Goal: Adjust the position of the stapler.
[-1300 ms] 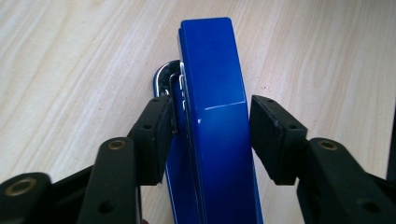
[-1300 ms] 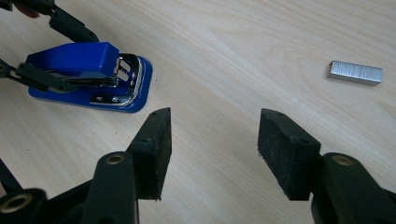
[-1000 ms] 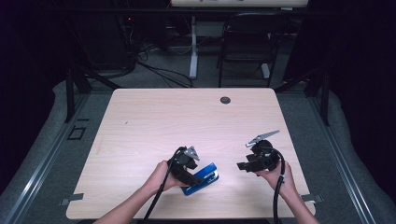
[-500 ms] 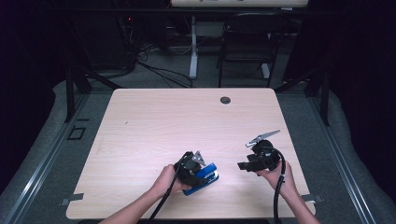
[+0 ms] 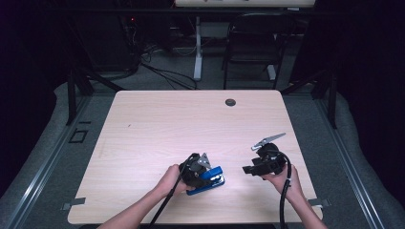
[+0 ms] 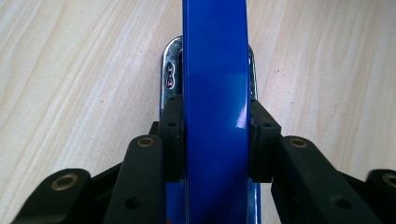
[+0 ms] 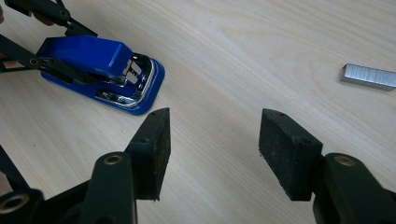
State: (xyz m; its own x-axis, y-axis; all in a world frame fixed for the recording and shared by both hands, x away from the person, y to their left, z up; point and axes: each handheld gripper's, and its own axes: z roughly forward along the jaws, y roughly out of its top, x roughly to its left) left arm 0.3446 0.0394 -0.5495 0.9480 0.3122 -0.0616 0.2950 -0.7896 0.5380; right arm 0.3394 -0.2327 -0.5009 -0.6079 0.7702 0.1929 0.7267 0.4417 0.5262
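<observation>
L hand-held gripper (image 5: 203,172) has just been closing, w/ the blue stapler (image 5: 210,179) between its jaws; in the left gripper view the pads (image 6: 171,135) now press both long sides of the stapler body, so it's clamped on it. Stapler lies flat on the counter (image 5: 157,129), near the front edge, a bit left of centre. Its long axis runs straight away from the L gripper along the line of the jaws, chrome nose end pointing away.

R hand-held gripper (image 7: 212,154) is open w/ nothing between the pads, hovering just above the wood, well apart from the stapler. In the right gripper view the stapler (image 7: 100,70) sits up and to the left of it, nose turned toward it; a strip of staples (image 7: 369,76) lies far on the other side, upper right.

Prob. next: L holds the stapler steady, R goes for the staple strip, since R is the nearer hand to it and L is busy.

Labels: no brand or readable writing. There's a small stamped mark on the chrome nose (image 6: 169,74), too small to read.
</observation>
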